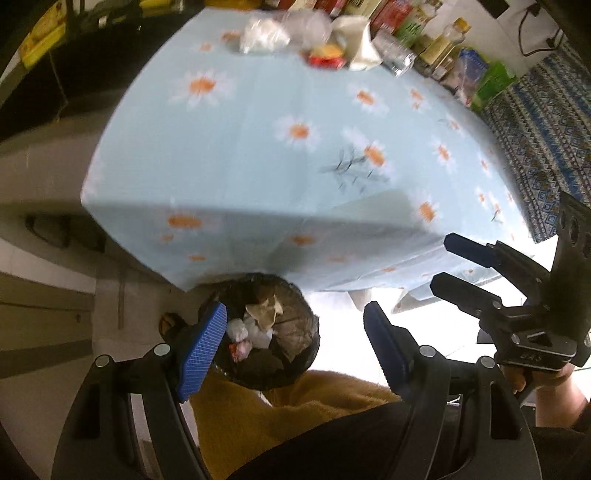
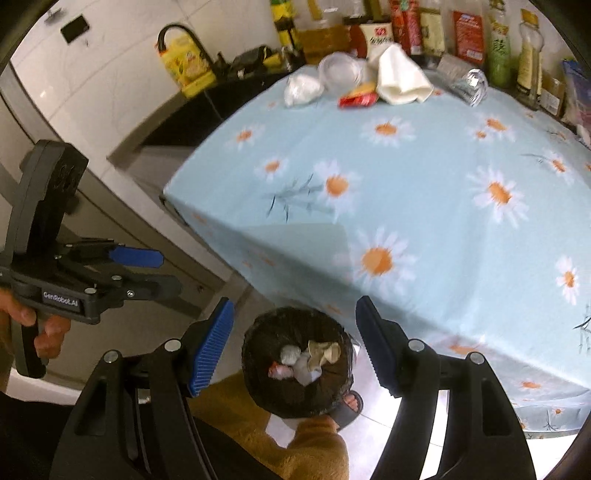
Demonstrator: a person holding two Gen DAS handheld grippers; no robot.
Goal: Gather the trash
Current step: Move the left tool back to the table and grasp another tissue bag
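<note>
A black-lined trash bin stands on the floor by the table's near corner, holding crumpled paper and wrappers. My left gripper is open and empty above the bin. My right gripper is open and empty over the bin too; it also shows in the left wrist view. More trash lies at the table's far edge: a white crumpled wad, a clear plastic cup, a red and yellow wrapper, a white napkin and crumpled foil.
The table wears a blue daisy cloth. Bottles and packets line its far edge. A yellow oil jug stands on a dark counter at left. A patterned rug lies at right. My sandalled foot is beside the bin.
</note>
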